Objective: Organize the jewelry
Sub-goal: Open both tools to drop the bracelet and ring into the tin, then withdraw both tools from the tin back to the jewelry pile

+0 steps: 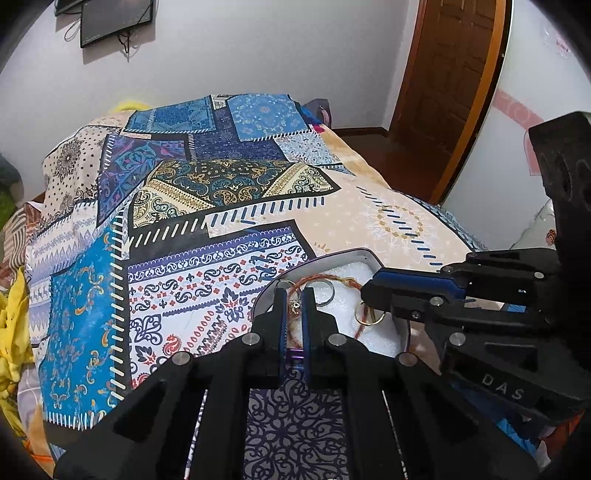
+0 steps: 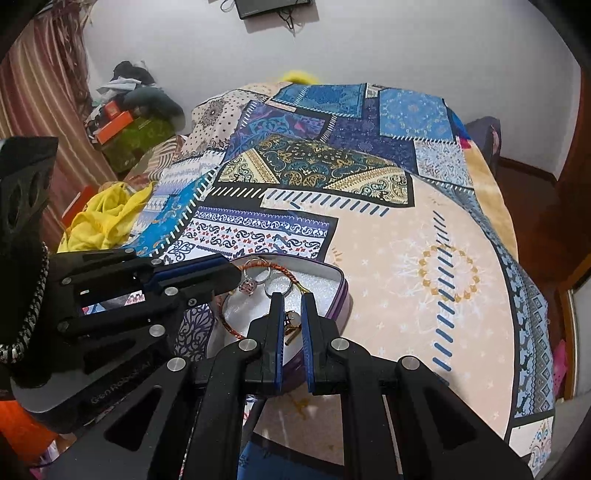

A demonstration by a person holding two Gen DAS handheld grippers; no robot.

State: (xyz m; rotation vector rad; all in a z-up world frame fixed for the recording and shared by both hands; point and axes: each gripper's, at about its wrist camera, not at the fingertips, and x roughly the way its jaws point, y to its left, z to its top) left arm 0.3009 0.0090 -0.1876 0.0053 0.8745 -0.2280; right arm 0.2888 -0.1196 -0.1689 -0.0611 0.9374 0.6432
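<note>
A purple metal tin (image 1: 369, 256) (image 2: 341, 291) lined with white foam lies on the patterned bedspread. It holds an orange twisted cord bracelet (image 2: 275, 265) (image 1: 317, 277), silver rings (image 2: 275, 286) (image 1: 327, 295), a gold ring (image 1: 369, 314) and a ring with a pink stone (image 2: 246, 287). My left gripper (image 1: 294, 295) reaches into the tin, jaws nearly closed around a small gem piece (image 1: 295, 305). My right gripper (image 2: 291, 300) also reaches into the tin, jaws narrowly apart over a gold-and-white earring (image 2: 291, 320). I cannot tell whether either one grips.
The bedspread (image 2: 388, 229) covers the whole bed. Yellow cloth (image 2: 107, 218) lies at the left edge. Clutter and boxes (image 2: 125, 122) stand by the curtain. A brown wooden door (image 1: 447, 74) is at the right. A dark screen (image 1: 114, 20) hangs on the wall.
</note>
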